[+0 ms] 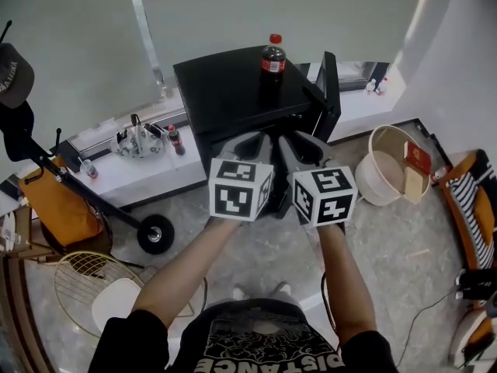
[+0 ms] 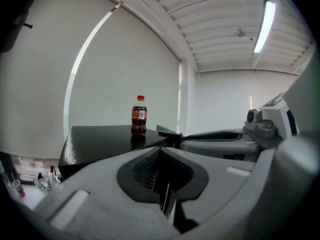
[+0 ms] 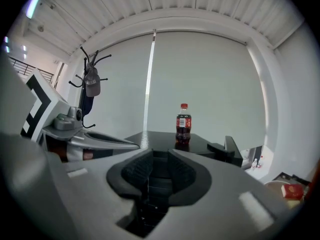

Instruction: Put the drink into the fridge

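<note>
A cola bottle (image 1: 272, 56) with a red cap stands upright on top of a black mini fridge (image 1: 233, 92), near its back right corner. The fridge door (image 1: 331, 92) hangs open at the right. Both grippers are held side by side in front of the fridge, below its top and well short of the bottle. My left gripper (image 1: 250, 142) has its pads together with nothing between them. My right gripper (image 1: 299, 144) stands slightly open and empty. The bottle (image 2: 139, 115) shows ahead in the left gripper view, and the same bottle (image 3: 183, 124) in the right gripper view.
A beige bucket (image 1: 392, 165) holding a red box (image 1: 418, 159) sits on the floor right of the fridge. A white ledge (image 1: 147, 169) with small bottles runs to the left. A wheeled stand (image 1: 155, 234) and a wire basket (image 1: 85, 278) lie at the left.
</note>
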### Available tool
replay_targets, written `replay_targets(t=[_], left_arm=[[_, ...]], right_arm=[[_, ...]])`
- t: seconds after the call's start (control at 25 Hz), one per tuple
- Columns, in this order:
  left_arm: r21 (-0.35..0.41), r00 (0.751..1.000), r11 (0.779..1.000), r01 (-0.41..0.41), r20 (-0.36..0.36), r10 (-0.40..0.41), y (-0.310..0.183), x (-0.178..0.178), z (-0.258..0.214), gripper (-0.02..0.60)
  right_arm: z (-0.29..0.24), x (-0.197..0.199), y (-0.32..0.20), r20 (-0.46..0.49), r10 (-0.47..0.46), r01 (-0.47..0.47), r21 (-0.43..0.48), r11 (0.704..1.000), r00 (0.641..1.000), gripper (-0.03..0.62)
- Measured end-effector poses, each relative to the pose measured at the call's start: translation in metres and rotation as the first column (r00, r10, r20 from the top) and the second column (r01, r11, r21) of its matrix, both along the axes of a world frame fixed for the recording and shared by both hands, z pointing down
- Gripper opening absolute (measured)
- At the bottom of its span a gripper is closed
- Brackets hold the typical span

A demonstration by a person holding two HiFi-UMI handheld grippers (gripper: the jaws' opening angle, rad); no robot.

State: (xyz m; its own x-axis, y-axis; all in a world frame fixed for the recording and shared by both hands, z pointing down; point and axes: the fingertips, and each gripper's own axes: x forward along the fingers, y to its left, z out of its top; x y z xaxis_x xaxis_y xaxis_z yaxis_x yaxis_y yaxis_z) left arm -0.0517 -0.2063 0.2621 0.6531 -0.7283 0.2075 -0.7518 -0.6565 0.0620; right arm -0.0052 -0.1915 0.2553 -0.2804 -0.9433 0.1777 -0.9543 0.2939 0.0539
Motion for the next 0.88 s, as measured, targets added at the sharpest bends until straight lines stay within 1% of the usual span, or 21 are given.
replay_targets(t=[0.28, 0.68, 0.88], left_arm=[[0.023, 1.0, 0.999, 0.03, -0.004, -0.03, -0.028, 0.0, -0.013, 0.005], [0.052, 0.991, 0.989, 0.136, -0.007, -0.136, -0.075, 0.019, -0.024, 0.005], [0.051, 0.981, 0.98, 0.194, -0.005, -0.194, -0.094, 0.022, -0.025, 0.005]], right_arm=[[-0.019, 0.006, -0.037, -0.006, -0.035, 0.035, 0.023, 0.999, 0.999, 0.106], [-0.029, 0.021, -0.1, 0.0, -0.127, 0.127, 0.037, 0.991, 0.992, 0.123], [-0.04, 0.031, -0.13, 0.01, -0.112, 0.111, 0.06, 0.992, 0.994, 0.156]])
